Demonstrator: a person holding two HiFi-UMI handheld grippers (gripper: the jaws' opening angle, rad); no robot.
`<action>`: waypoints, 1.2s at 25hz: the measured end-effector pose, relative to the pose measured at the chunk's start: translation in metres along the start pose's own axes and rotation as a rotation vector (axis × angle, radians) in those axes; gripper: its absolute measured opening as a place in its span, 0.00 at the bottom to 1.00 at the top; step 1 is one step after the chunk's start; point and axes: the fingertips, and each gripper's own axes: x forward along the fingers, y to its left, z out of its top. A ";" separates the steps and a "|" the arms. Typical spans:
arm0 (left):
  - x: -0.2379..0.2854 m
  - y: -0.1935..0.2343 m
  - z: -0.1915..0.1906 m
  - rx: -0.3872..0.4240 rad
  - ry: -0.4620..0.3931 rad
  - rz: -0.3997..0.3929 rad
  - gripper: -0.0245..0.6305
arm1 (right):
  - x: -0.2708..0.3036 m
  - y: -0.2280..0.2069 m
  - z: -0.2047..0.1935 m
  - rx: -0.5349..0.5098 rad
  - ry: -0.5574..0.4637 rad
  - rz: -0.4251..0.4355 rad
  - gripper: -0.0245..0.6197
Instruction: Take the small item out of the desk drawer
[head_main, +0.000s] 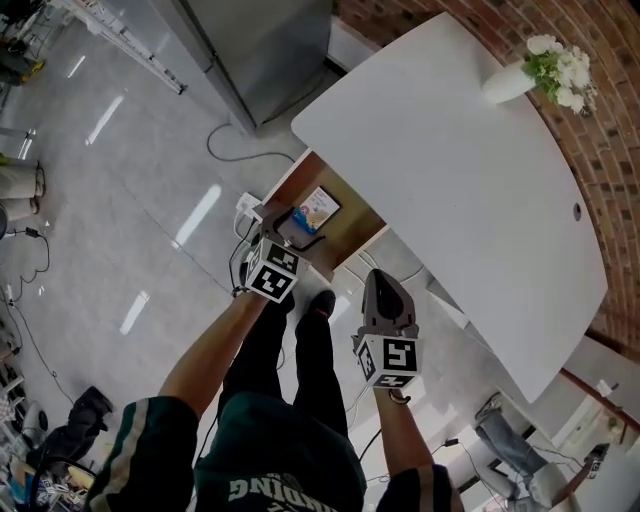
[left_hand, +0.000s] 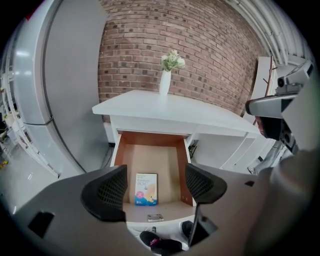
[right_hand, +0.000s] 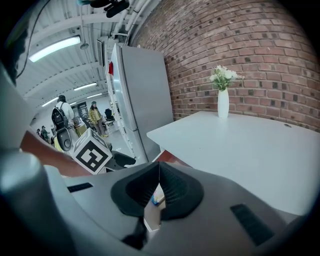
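The white desk's (head_main: 460, 170) wooden drawer (head_main: 291, 186) stands pulled open. A small blue and white packet (head_main: 318, 208) lies flat on its floor, also plain in the left gripper view as the packet (left_hand: 146, 189). My left gripper (head_main: 288, 230) hangs over the drawer's front, open, with nothing between its jaws; in its own view the left gripper (left_hand: 155, 187) frames the packet. My right gripper (head_main: 380, 278) is to the right of the drawer, in front of the desk, shut and empty; the right gripper (right_hand: 159, 174) shows its pads meeting.
A white vase of flowers (head_main: 508, 82) stands at the desk's far end by the brick wall. A tall grey cabinet (head_main: 260, 50) rises left of the desk. Cables (head_main: 235, 150) and a power strip (head_main: 247, 207) lie on the floor. My feet (head_main: 320, 300) are below the drawer.
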 end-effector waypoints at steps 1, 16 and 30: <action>0.004 0.000 -0.003 0.002 0.010 -0.001 0.59 | 0.001 0.000 -0.003 0.000 0.004 0.000 0.08; 0.065 0.003 -0.032 -0.009 0.101 -0.031 0.59 | 0.012 -0.001 -0.056 0.060 0.084 -0.015 0.08; 0.124 0.010 -0.060 -0.002 0.192 -0.028 0.60 | 0.040 0.007 -0.100 0.039 0.145 0.002 0.08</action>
